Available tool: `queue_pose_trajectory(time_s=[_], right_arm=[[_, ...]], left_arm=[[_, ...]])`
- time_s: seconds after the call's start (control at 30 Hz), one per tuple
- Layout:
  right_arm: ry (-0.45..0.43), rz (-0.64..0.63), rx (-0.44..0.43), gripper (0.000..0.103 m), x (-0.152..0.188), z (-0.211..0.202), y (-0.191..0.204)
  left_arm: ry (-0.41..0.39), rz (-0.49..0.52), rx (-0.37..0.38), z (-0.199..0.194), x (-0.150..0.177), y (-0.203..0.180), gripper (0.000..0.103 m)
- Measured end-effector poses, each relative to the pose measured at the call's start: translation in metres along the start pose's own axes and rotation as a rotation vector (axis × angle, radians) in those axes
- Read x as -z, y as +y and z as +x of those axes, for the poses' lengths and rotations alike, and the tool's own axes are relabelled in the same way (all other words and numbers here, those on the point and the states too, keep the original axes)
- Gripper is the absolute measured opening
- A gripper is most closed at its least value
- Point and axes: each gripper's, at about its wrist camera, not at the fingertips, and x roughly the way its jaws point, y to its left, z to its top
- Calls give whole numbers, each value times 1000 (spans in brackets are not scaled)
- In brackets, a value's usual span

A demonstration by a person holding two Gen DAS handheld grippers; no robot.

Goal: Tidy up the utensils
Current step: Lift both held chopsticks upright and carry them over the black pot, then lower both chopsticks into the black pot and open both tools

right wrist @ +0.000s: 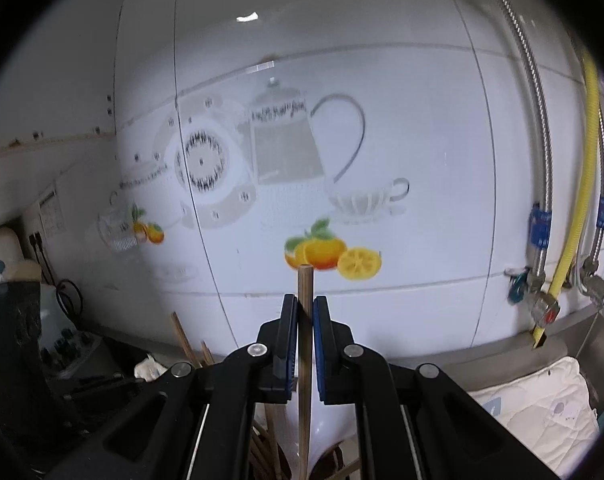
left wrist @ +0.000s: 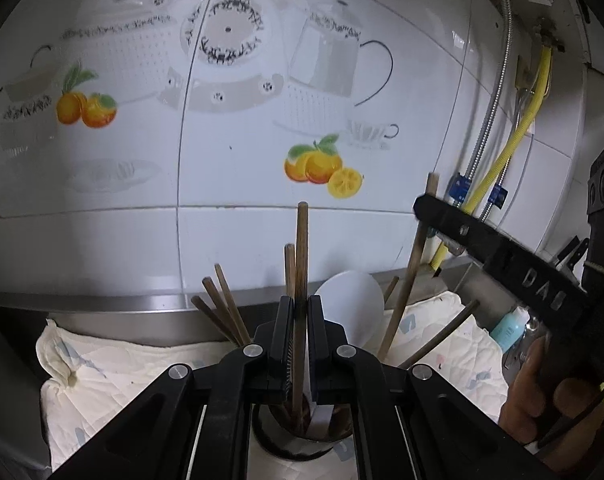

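a chopstick [left wrist: 300, 280] in each clamped claw

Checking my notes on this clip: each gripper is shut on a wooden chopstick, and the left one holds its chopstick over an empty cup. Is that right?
Not quite: the cup is not empty. The left wrist view shows several other chopsticks and a white spoon already standing in it. The rest holds: the left gripper is shut on a chopstick above the cup, and the right gripper is shut on its own chopstick.

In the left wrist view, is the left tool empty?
No, the left tool is shut on an upright wooden chopstick whose lower end goes into the dark holder below it.
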Motion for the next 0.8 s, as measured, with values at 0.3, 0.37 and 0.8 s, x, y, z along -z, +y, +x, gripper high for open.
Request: queue_pose_trajectory(time_s=[0.3, 0.37, 0.8], right_arm=[[89, -25, 2, 10, 19, 5, 3], [96, -21, 4, 10, 21, 3, 2], [126, -13, -8, 15, 31, -31, -3]], left_arm=[[30, -27, -1, 3, 0, 3, 8], [31, -30, -2, 2, 0, 3, 8], [18, -45, -9, -26, 4, -6, 10]])
